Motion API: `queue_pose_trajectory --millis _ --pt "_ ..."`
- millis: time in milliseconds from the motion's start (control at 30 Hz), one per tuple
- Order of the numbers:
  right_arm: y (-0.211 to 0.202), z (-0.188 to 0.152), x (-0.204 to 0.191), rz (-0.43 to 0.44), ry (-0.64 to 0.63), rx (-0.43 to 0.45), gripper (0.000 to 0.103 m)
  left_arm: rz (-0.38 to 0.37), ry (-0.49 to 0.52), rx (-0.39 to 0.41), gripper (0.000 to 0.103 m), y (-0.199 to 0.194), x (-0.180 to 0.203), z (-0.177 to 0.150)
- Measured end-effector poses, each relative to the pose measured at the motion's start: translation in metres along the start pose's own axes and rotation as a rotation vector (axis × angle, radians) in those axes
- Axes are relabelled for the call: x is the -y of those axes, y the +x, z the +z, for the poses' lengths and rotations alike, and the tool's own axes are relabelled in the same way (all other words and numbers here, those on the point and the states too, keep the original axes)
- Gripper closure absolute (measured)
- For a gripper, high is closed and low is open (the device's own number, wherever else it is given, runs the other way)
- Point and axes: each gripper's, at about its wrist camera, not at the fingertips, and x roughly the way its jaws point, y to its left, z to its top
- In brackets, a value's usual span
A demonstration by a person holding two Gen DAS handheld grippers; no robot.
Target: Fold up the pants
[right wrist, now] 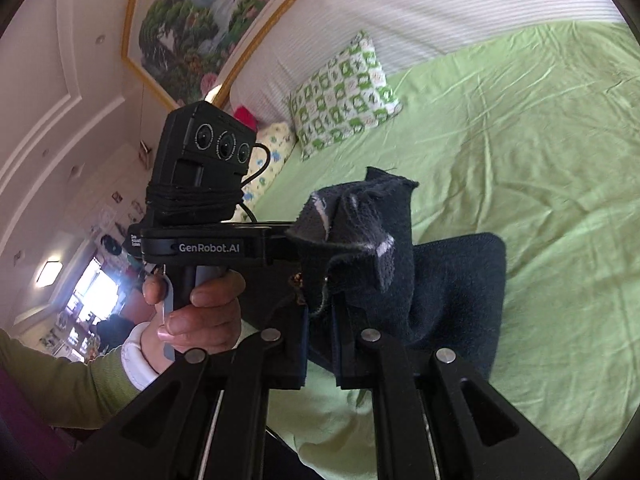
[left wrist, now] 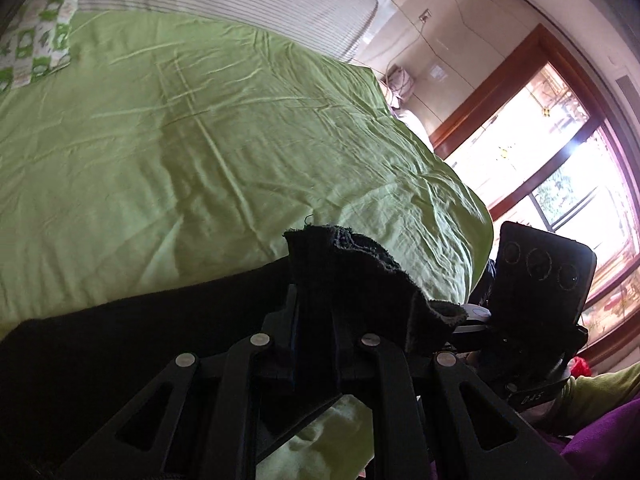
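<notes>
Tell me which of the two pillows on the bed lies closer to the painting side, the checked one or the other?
The pale yellow pillow with blue print: it lies at the bed's edge, partly behind the left gripper. The green-and-white checked pillow lies farther in on the green sheet.

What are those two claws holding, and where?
Both grip the dark pants: the left gripper and the right gripper each pinch a bunched edge of the cloth.

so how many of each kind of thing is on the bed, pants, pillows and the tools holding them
pants: 1
patterned pillows: 1 in full, a second partly hidden behind the camera
tools: 2, left tool and right tool, both clamped on the pants
total: 5
</notes>
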Motion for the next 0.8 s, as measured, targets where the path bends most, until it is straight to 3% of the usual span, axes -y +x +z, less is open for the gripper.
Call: queue_pose_trajectory --millis 167,567,667,800 --pt "0.029 -0.006 0.005 0.018 0.000 -0.075 0.093 0.017 -0.111 0.026 0.091 -0.005 -0.034 -0.025" --pt "0.067 -0.015 0.011 0.007 -0.002 -0.196 0.086 0.089 -0.226 0.047 0.092 -0.024 -0.067 -0.064" --pt "0.069 -0.013 0.009 0.014 0.001 -0.208 0.079 0.143 -0.241 0.075 0.092 -0.035 -0.067 -0.071" --pt "0.074 -0.012 0.003 0.029 -0.015 -0.219 0.067 0.273 -0.270 0.112 0.088 -0.049 -0.064 -0.079"
